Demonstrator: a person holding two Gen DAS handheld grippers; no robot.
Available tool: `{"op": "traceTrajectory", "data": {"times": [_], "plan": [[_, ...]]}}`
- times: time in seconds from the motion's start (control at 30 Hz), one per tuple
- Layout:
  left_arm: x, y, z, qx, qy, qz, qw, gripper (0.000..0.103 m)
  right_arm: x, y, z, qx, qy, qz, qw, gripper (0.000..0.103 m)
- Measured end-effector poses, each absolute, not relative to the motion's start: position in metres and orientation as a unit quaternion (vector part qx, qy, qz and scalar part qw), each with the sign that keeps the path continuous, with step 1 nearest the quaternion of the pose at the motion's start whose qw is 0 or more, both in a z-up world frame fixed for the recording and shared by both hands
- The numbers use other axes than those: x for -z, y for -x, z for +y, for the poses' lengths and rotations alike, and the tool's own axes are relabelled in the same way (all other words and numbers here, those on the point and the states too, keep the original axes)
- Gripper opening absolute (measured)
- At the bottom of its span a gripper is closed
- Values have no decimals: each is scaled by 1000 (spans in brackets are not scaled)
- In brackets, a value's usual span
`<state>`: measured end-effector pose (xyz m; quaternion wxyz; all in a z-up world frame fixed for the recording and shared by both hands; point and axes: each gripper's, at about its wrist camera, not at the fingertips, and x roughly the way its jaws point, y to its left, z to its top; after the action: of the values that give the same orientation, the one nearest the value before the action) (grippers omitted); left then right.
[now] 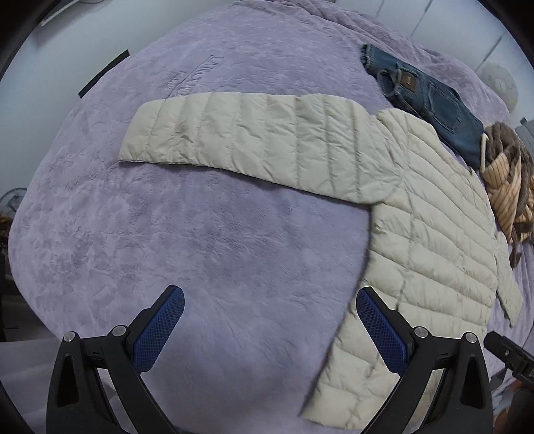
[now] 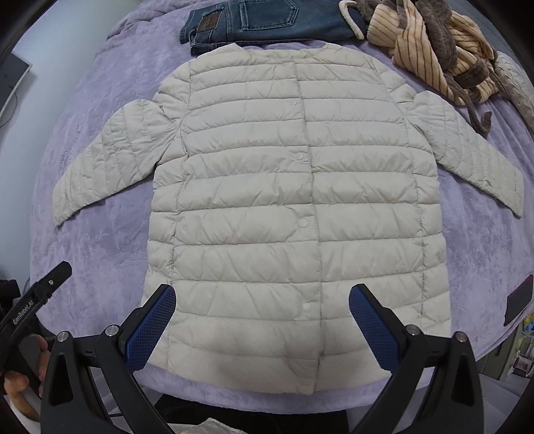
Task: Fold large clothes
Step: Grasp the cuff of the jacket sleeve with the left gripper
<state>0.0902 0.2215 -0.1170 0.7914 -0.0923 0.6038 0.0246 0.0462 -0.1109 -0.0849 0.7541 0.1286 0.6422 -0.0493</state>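
A: Where's the jacket (image 2: 293,200) lying?
B: Flat on the bed (image 2: 110,233), front up, snaps shut, both sleeves sticking out sideways, hem toward the camera

A: Right gripper (image 2: 262,320)?
B: Hovering over the hem, fingers (image 2: 150,327) spread wide, gripping nothing

A: Left gripper (image 1: 270,320)?
B: Hanging by the jacket's side edge, fingers (image 1: 158,329) spread too, nothing between them

A: Anything else?
B: Jeans (image 2: 253,20) and a striped garment (image 2: 430,43) are sitting beyond the collar

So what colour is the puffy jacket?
The puffy jacket is pale cream, almost off-white. The right wrist view shows it best.
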Motion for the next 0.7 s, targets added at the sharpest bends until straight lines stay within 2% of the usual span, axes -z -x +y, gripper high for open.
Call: {"op": "traceTrajectory", "data": {"times": [0.27, 0.6, 0.63, 0.7], "plan": [[175, -144, 309, -21, 237, 565, 790, 103, 113, -97, -58, 31, -125, 637, 760, 103], [222, -197, 345, 3, 345, 533, 772, 103, 139, -183, -18, -4, -107, 597, 795, 103], [226, -201, 347, 4, 351, 531, 772, 103, 141, -192, -15, -6, -106, 591, 799, 100], [232, -207, 349, 1, 361, 526, 770, 103, 147, -209, -10, -17, -109, 580, 807, 84]]}}
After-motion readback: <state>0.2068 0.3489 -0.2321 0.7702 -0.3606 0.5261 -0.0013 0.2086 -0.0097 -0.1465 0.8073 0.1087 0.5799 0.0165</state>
